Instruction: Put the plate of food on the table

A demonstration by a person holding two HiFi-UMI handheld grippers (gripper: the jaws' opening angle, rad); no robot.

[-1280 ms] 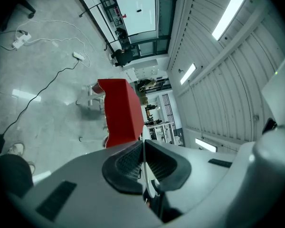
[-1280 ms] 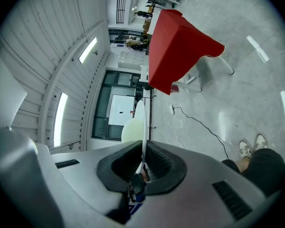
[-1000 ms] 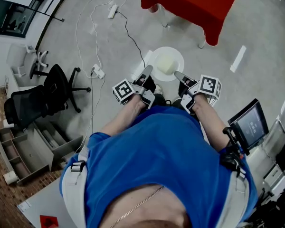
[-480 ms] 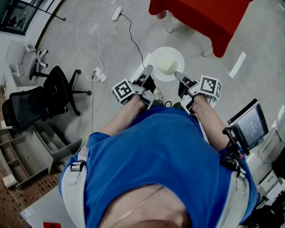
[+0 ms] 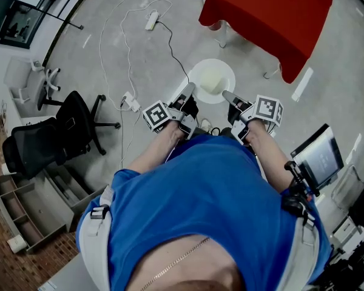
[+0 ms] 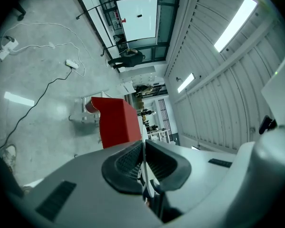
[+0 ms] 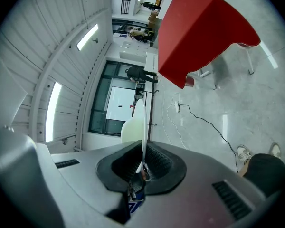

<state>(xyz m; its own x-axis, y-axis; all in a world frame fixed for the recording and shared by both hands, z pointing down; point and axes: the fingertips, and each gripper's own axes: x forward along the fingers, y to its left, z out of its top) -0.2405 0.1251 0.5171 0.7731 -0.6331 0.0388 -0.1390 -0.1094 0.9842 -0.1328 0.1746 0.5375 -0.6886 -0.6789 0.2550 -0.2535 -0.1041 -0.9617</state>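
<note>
A white plate [image 5: 201, 71] carrying a pale lump of food [image 5: 211, 81] is held level between both grippers above the grey floor. My left gripper [image 5: 188, 91] is shut on the plate's left rim, my right gripper [image 5: 226, 94] on its right rim. In the left gripper view the left gripper [image 6: 143, 163] pinches the thin plate edge [image 6: 143, 152]. The right gripper view likewise shows the right gripper [image 7: 142, 160] clamped on the plate rim [image 7: 140, 120]. The table with a red cloth [image 5: 273, 11] stands just beyond the plate, also seen as the red table [image 6: 116, 120] and the red table [image 7: 204, 27].
White power strips and cables [image 5: 150, 20] trail over the floor at the left. A black office chair [image 5: 54, 129] and an open drawer unit [image 5: 24, 208] stand lower left. A small monitor [image 5: 318, 159] is at the right. A white tape strip [image 5: 303, 83] lies by the table.
The red table has come closer and now fills more of the top right. The chair, cables and drawers have slid back. Both grippers keep the same hold on the plate.
</note>
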